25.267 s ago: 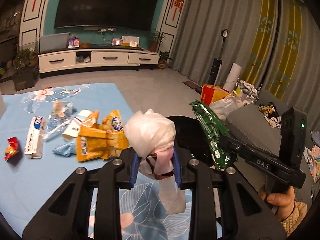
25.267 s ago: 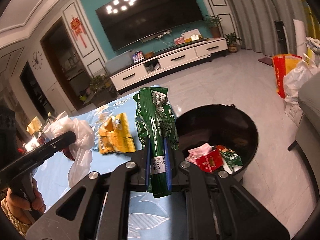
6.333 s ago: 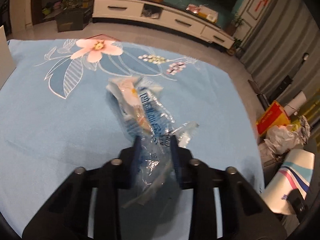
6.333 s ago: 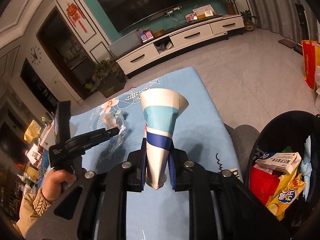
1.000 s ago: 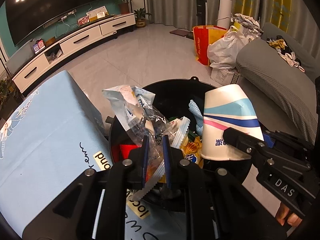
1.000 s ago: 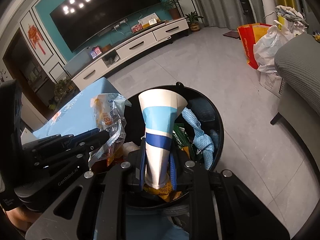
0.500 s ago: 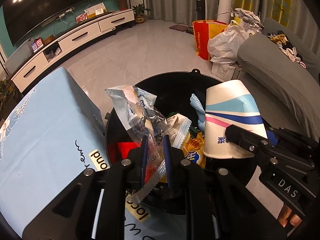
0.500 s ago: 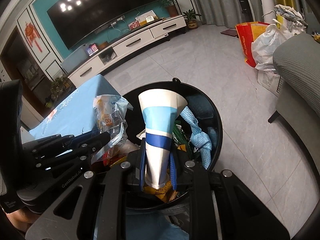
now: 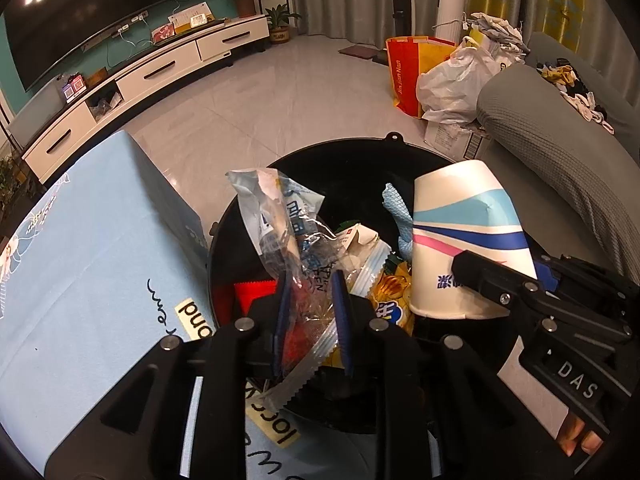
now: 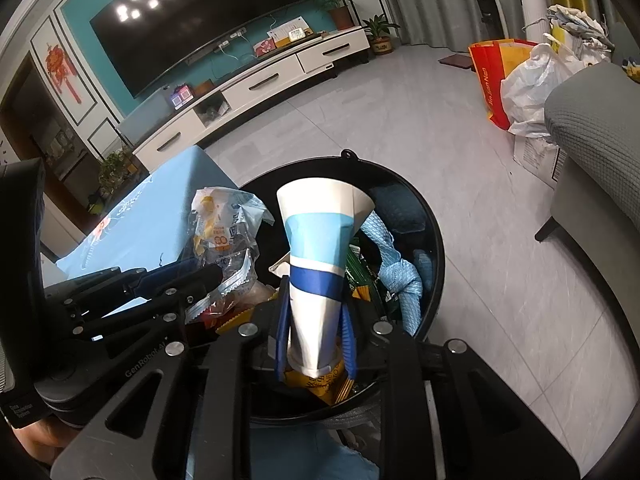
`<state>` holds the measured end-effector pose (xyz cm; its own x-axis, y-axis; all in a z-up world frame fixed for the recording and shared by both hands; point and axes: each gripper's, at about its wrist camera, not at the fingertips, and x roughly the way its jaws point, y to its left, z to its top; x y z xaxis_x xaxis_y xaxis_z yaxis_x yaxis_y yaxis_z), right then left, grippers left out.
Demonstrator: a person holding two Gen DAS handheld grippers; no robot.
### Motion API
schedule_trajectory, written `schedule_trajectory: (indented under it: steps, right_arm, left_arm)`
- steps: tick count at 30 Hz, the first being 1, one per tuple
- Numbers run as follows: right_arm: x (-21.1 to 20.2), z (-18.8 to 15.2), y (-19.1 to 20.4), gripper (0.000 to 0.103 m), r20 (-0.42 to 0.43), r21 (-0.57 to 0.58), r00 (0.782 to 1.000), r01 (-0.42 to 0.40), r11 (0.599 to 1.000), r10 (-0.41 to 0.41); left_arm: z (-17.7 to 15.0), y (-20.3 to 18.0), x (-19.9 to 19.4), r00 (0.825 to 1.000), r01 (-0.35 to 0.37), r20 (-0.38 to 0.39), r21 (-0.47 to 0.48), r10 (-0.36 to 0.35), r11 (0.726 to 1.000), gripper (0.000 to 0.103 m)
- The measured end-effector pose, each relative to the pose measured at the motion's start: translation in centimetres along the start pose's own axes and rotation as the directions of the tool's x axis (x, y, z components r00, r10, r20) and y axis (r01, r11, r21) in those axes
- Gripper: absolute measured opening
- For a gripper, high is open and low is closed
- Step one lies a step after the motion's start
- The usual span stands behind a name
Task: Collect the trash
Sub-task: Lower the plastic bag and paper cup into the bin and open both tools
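A round black trash bin (image 9: 352,148) stands on the floor beside the table, holding several wrappers and a blue cloth (image 10: 400,272). My left gripper (image 9: 310,312) sits over the bin's near side with a clear plastic wrapper (image 9: 288,224) between its blue pads; the jaws look slightly parted. The wrapper also shows in the right wrist view (image 10: 224,236). My right gripper (image 10: 314,340) is over the bin with a squashed white and blue paper cup (image 10: 320,248) between its pads, and the jaws have spread a little. The cup shows in the left wrist view (image 9: 464,240).
The table with a light blue cloth (image 9: 92,240) lies left of the bin. A grey sofa (image 9: 560,128) is on the right. A red and yellow bag (image 9: 404,68) and a white plastic bag (image 9: 452,84) sit on the floor behind. A TV cabinet (image 10: 260,80) lines the far wall.
Both grippers stay over the bin and have widened their jaws a little around the wrapper and the cup. Both items are still between the pads.
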<state>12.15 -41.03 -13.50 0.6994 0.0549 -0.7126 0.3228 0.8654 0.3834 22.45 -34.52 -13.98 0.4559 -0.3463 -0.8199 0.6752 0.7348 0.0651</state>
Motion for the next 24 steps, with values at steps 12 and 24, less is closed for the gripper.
schedule_trajectory:
  steps: [12,24]
  right_arm:
    - [0.13,-0.05,-0.17,0.026,-0.001,0.002,1.0,0.005,1.0,-0.005]
    - [0.12,-0.08,-0.3,0.026,0.002,0.011,1.0,0.012,1.0,-0.012]
  left_arm:
    - [0.02,0.14,0.15,1.0,0.001,-0.005,0.0,-0.001,1.0,0.028]
    - [-0.31,0.16,0.33,1.0,0.0,-0.008,0.0,0.0,1.0,0.034]
